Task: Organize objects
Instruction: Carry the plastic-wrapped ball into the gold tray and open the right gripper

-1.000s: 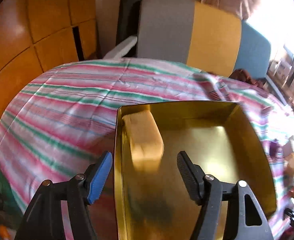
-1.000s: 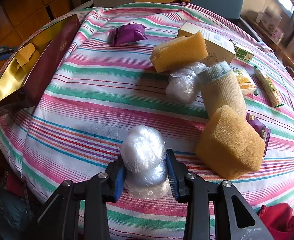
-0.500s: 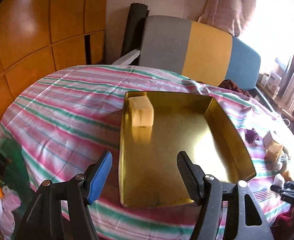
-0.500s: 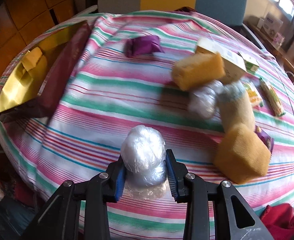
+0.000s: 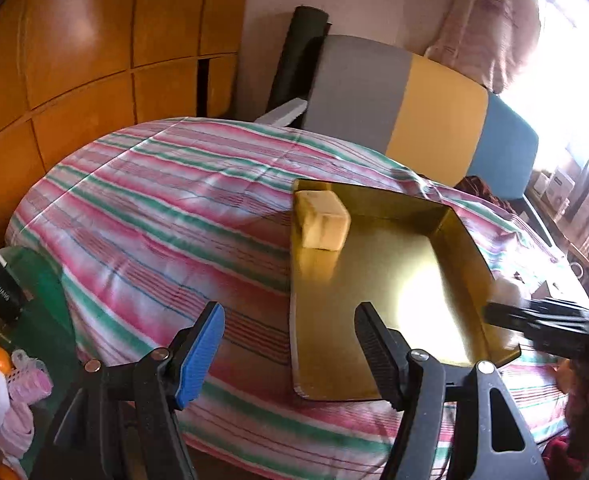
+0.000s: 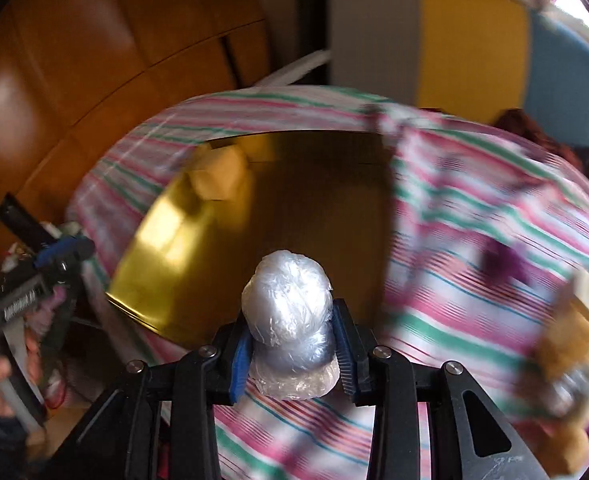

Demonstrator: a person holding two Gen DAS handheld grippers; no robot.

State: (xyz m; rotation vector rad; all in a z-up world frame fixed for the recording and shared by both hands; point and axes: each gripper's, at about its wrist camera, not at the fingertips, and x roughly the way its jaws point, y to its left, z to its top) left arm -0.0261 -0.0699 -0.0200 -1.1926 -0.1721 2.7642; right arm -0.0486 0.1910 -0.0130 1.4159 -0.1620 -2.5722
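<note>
So the thing in play is a plastic-wrapped ball (image 6: 288,300), crinkly clear film around something whitish, and the right gripper (image 6: 290,354) has it clamped between both pads, with the top of the ball poking up well past the fingertips. From the right wrist view it sits in front of the near edge of the gold tray (image 6: 198,268), though with the blur I can't tell how high above it. The tray is a shallow shiny rectangular thing lying on the striped tablecloth (image 5: 154,216), pink, green and white stripes. Inside it, tucked into the far left corner, there's a yellow sponge block (image 5: 321,220) touching the tray wall, and the rest of the tray floor just reflects glare. The left gripper (image 5: 290,338) hangs near the tray's near left corner with its jaws spread wide and nothing between them; one pad is blue, the other black. In the left wrist view you can see the right gripper coming in from the right side beside the tray rim, pretty smeared. Further right on the cloth the right camera catches a purple packet (image 6: 506,260) and some yellowish stuff at the edge, too blurry to name. Behind the table is a grey, yellow and blue chair back (image 5: 414,108) and orange wooden wall panels (image 5: 94,48).
</note>
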